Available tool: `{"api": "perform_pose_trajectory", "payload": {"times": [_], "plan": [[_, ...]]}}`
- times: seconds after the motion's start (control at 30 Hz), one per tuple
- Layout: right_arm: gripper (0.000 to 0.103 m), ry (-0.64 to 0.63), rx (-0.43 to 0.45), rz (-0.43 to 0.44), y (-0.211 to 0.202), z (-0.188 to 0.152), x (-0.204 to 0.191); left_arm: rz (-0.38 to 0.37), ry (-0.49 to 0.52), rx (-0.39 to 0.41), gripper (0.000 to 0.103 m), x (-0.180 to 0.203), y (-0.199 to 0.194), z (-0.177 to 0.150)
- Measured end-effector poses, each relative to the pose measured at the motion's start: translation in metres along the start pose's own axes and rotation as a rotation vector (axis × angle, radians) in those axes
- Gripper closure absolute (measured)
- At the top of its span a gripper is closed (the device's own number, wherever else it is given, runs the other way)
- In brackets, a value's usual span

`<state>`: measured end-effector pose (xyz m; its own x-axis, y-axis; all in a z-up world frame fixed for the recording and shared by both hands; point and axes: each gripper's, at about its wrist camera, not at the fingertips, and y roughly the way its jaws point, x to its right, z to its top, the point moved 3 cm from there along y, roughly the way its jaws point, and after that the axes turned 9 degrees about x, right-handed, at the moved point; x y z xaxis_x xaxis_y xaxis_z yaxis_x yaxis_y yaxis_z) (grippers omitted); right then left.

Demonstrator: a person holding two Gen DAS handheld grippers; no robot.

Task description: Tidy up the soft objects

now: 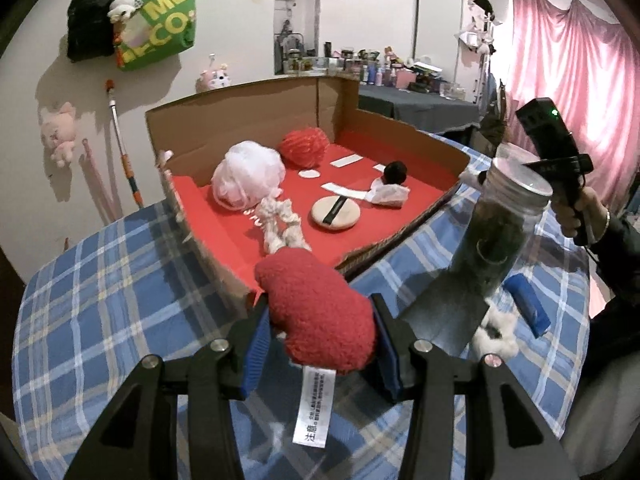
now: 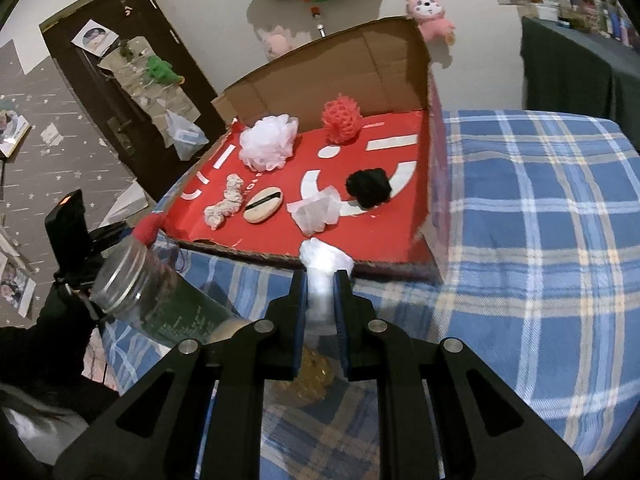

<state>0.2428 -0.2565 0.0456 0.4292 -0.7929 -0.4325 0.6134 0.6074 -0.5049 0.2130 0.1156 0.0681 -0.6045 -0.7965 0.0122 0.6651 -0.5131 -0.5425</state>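
Note:
My left gripper [image 1: 320, 320] is shut on a red fuzzy plush [image 1: 320, 308] with a white care label, held just before the near corner of the open cardboard box [image 1: 256, 104]. My right gripper [image 2: 320, 284] is shut on a white soft wad [image 2: 324, 264], held above the checked cloth near the box's front edge [image 2: 280, 256]. On the box's red floor lie a white mesh pouf [image 2: 266, 142], a red knit ball [image 2: 342, 118], a black pom [image 2: 368, 188], a cream fabric twist [image 2: 226, 202], a beige round puff [image 2: 264, 205] and a crumpled white tissue [image 2: 316, 212].
A clear jar with a dark filling [image 1: 498, 236] stands tilted between the grippers; it also shows in the right wrist view [image 2: 160, 296]. A blue-checked cloth [image 2: 540, 240] covers the table. A yellowish sponge [image 2: 312, 376] lies under my right gripper. Bags and plush toys hang on the wall [image 1: 156, 20].

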Motion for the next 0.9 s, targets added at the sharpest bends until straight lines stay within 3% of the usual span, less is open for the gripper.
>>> {"api": "perform_pose_trajectory", "payload": {"times": [0.2,0.43,0.9], "plan": [[0.090,0.002,-0.029,0.069,0.010,0.012,-0.007,-0.077,-0.024,0.002,0.054,0.001,0.014,0.016],[0.090,-0.067,-0.050,0.089,0.022,0.031,-0.025,-0.133,-0.042,0.009,0.053,0.012,0.028,0.037],[0.090,-0.156,-0.054,-0.001,0.057,0.078,-0.043,-0.075,-0.088,-0.075,0.053,0.029,0.075,0.092]]}}
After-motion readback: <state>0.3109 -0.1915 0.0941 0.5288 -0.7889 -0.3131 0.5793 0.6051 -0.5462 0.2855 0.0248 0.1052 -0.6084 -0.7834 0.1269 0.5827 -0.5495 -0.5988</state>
